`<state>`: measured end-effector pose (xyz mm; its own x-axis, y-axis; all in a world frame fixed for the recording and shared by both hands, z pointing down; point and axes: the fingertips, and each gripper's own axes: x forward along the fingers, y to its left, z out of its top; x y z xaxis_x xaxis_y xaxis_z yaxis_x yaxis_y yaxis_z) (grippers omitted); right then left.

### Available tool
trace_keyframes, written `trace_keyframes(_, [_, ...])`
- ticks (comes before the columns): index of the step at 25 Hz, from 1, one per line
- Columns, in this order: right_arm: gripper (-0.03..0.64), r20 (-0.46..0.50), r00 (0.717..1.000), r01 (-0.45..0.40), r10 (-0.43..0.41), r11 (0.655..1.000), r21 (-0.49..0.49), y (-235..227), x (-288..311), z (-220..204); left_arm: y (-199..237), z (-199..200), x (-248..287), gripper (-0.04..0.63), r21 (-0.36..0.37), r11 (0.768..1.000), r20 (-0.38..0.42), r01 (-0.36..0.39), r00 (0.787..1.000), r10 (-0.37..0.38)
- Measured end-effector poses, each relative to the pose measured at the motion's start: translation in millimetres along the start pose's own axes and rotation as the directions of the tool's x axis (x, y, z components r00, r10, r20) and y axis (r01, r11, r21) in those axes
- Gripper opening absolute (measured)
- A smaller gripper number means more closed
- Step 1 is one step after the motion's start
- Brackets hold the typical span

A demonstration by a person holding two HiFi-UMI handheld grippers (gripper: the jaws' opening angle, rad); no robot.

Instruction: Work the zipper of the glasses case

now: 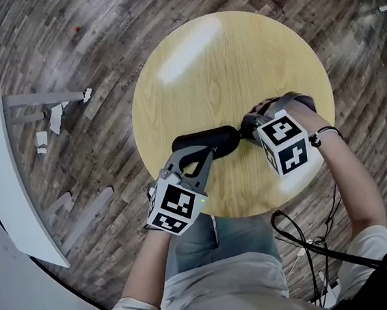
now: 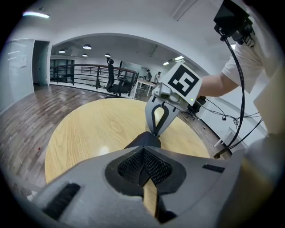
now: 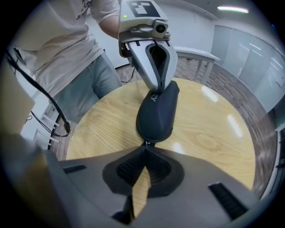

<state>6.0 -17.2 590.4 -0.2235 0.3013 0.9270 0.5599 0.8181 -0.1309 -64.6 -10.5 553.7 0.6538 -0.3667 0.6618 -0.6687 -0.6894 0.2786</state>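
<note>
A black glasses case (image 1: 204,141) lies on the round wooden table (image 1: 225,65), near its front edge. My left gripper (image 1: 209,155) comes in from the near side and is shut on the case's left end; in the right gripper view its fingers (image 3: 159,87) pinch the far end of the case (image 3: 156,111). My right gripper (image 1: 247,132) is at the case's right end, shut on the small zipper pull (image 3: 146,143). In the left gripper view the case (image 2: 144,140) pokes out past my shut pads, with the right gripper (image 2: 156,132) pinched at its far end.
A white desk top (image 1: 11,184) stands on the floor to the left, with pale scraps (image 1: 55,117) beside it. Black cables (image 1: 305,235) hang off the table's near right side. The person's legs are under the front edge.
</note>
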Motion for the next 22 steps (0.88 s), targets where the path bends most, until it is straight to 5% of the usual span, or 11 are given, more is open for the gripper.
trace_keyframes(4, [0.0,0.036,0.999,0.031,-0.037,0.988,0.15,16,5,8,1,6,-1,0.003,0.003,1.0,0.007,0.002,1.0,-0.002])
trace_keyframes(7, [0.0,0.106,0.989,0.065,-0.107,0.938,0.341,20,14,25,2,1,-1,0.003,0.023,1.0,0.01,-0.019,1.0,0.019])
trace_keyframes(11, [0.0,0.168,0.938,0.128,-0.302,0.754,0.644,20,22,40,1,4,-3,0.003,0.039,0.999,0.021,-0.008,1.0,0.007])
trace_keyframes(14, [0.0,0.137,0.902,0.189,-0.41,0.66,0.727,16,23,38,2,7,-3,0.003,0.026,1.0,0.012,0.014,1.0,-0.014])
trace_keyframes(18, [0.0,0.105,0.887,0.251,-0.45,0.659,0.709,19,11,25,0,19,-11,0.003,0.004,0.999,0.028,0.04,0.999,-0.04])
trace_keyframes(22, [0.0,0.053,0.871,0.344,-0.489,0.682,0.645,5,-13,-18,-17,20,11,0.003,0.073,0.989,-0.074,0.128,0.99,-0.122])
